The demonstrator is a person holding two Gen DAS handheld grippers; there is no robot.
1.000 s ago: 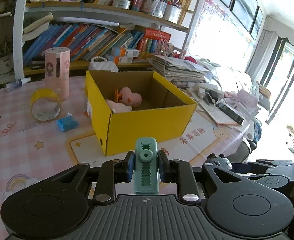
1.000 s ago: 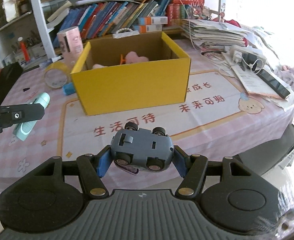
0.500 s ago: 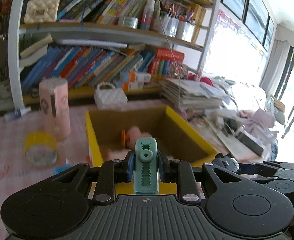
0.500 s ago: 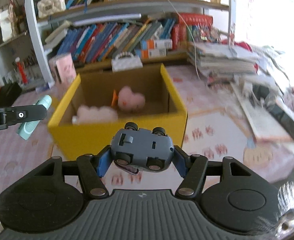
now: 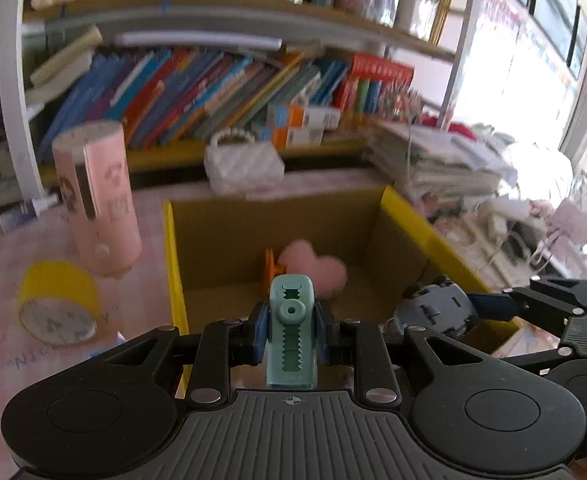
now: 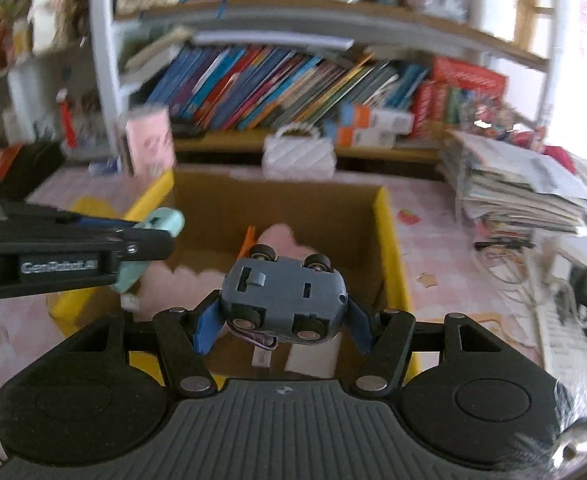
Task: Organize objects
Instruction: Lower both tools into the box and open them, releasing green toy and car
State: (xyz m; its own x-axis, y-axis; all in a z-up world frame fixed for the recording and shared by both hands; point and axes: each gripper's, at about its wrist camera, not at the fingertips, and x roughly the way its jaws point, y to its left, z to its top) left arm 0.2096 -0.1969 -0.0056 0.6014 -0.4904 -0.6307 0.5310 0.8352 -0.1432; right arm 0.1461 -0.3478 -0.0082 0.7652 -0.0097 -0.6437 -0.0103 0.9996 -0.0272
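My left gripper (image 5: 291,330) is shut on a teal toothed clip (image 5: 291,332) and holds it above the open yellow cardboard box (image 5: 413,220). My right gripper (image 6: 283,314) is shut on a grey-blue toy car (image 6: 283,296), wheels up, also over the box (image 6: 389,248). The car and right gripper show at the right of the left wrist view (image 5: 433,312). The left gripper and the clip (image 6: 149,236) show at the left of the right wrist view. Inside the box lie a pink plush (image 5: 313,272) and an orange piece (image 5: 268,268).
A pink cylinder (image 5: 97,200) and a yellow tape roll (image 5: 57,300) stand left of the box. A white handbag (image 5: 245,164) sits behind it by the bookshelf (image 5: 213,88). Stacked papers (image 6: 513,192) and cables (image 6: 533,264) crowd the right side.
Both grippers moved forward and up, from in front of the box to above its opening, carrying the clip and the car. Both grips are unchanged.
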